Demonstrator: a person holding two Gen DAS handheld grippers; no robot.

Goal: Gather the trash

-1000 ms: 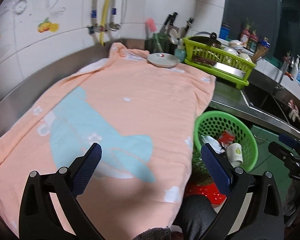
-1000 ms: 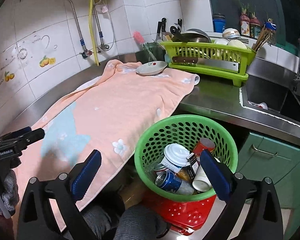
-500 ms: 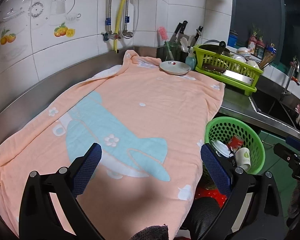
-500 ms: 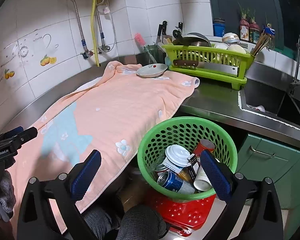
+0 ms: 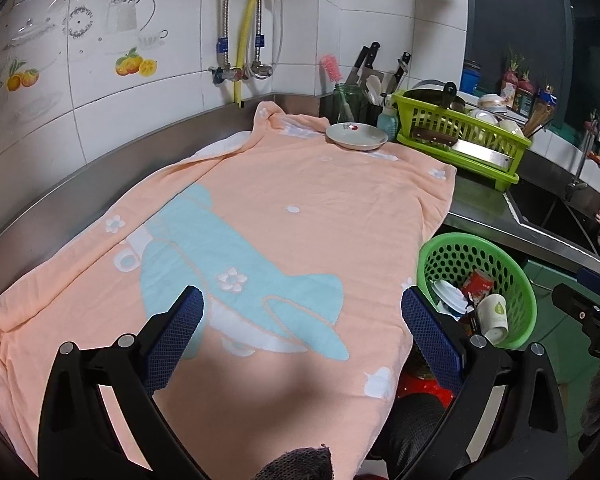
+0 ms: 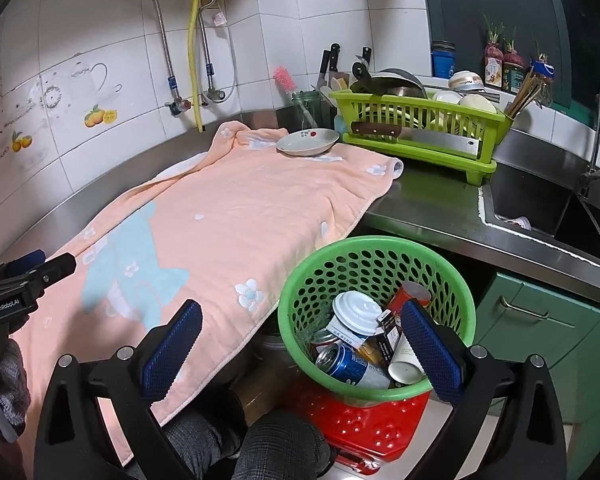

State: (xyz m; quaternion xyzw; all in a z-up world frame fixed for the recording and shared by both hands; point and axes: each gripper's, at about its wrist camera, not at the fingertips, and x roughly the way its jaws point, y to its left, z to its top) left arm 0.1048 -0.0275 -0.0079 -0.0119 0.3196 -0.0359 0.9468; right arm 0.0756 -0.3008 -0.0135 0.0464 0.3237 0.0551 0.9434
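Left hand-held gripper [image 5: 302, 326] spread wide and empty, poised above the peach towel [image 5: 284, 216] with its pale blue print. Right hand-held gripper [image 6: 300, 342] likewise wide, nothing between the blue pads [image 6: 172, 350], hanging over the near rim of the green basket [image 6: 300, 340].

Just past the right pad, inside that basket: the collected trash, namely a blue can [image 6: 354, 366] lying on its side, a white-lidded cup [image 6: 358, 310], a red can [image 6: 410, 294], a paper cup [image 6: 406, 362] and a small dark carton [image 6: 388, 330], all heaped together. Under the basket, a red perforated stool or crate [image 6: 374, 428]; cannot tell which. Dark-trousered knees [image 6: 236, 436] low between the two fingers.

Left of the basket, the towel draped over the steel worktop [image 6: 432, 208] and hanging past its front edge. Beyond the left hand-held gripper, nothing on the towel but a shallow white dish [image 5: 356, 136] at its far end. Just right of the dish, a lime dish rack [image 6: 420, 128] with a cleaver [image 6: 416, 136] across its front. Farther right, the sink [image 6: 540, 208] and tap [image 6: 598, 132]. At the back, tiled wall [image 5: 160, 40] with a yellow hose [image 5: 250, 28].
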